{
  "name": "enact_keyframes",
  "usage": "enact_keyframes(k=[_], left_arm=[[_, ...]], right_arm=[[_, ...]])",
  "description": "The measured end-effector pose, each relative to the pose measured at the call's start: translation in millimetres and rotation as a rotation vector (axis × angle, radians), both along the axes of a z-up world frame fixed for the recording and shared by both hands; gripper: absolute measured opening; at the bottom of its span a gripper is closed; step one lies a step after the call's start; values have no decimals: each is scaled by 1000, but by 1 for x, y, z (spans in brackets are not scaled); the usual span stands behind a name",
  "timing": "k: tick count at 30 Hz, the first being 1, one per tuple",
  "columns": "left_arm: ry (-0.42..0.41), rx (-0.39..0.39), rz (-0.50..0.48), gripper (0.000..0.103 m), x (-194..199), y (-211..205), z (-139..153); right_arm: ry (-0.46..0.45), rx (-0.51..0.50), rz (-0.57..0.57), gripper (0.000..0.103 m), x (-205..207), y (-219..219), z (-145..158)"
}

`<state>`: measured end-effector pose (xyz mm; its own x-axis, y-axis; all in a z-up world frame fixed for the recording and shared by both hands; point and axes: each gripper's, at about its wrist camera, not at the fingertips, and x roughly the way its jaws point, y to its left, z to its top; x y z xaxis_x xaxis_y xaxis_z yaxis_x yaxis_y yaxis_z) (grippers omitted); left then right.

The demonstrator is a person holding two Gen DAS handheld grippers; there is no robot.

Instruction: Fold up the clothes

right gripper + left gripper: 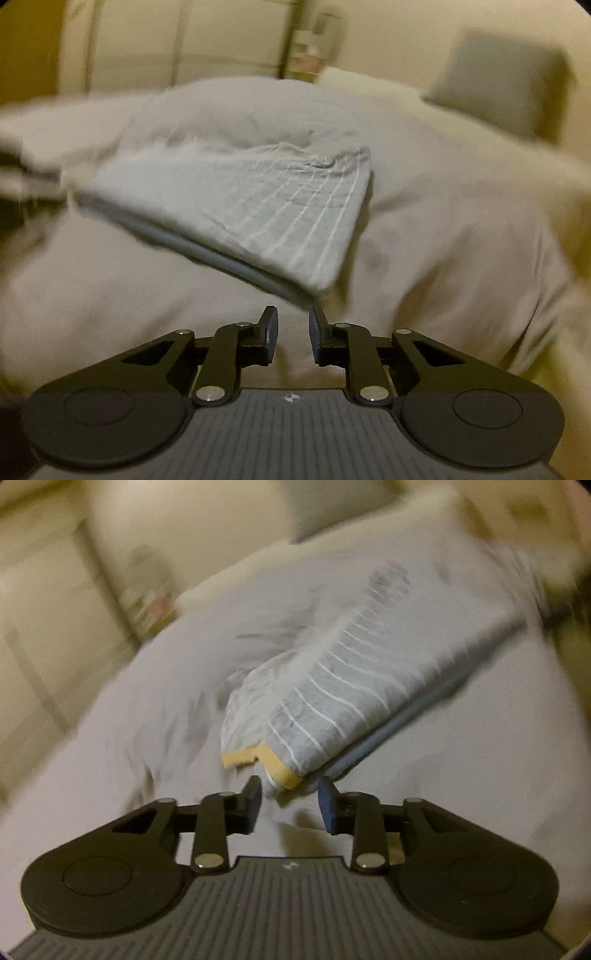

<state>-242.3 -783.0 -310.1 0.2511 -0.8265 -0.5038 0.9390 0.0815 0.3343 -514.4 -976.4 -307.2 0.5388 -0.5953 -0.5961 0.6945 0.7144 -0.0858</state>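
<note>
While blurred, folded garment (332,686) seemingly just beyond tongs (290,797)

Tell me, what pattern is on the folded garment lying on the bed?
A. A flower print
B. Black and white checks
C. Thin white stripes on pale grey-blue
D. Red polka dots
C: the folded garment shows thin white lines across pale grey-blue cloth in both wrist views, with a yellow trim at the corner nearest the left gripper.

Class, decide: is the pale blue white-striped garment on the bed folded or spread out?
Folded. The pale blue white-striped garment lies doubled, with stacked layers showing along its near edge.
</note>
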Motion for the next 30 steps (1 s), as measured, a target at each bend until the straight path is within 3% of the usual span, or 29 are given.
enact_keyframes(k=[4, 6, 9, 13, 17, 30], left_arm=[[229, -8, 93, 51, -4, 3, 3], [295, 15, 122, 52, -7, -1, 0], [299, 39, 161, 63, -15, -11, -6], [301, 48, 202, 80, -18, -17, -9], [286, 52, 223, 102, -21, -21, -14], [292, 44, 245, 102, -22, -22, -16]], right_arm=[[-180, 184, -83, 24, 3, 5, -6], [-205, 238, -132, 27, 10, 5, -12], [-208, 267, -172, 35, 20, 6, -15], [-145, 246, -178, 40, 32, 8, -16], [-96, 245, -207, 56, 38, 6, -22], [-87, 237, -220, 77, 45, 5, -25]])
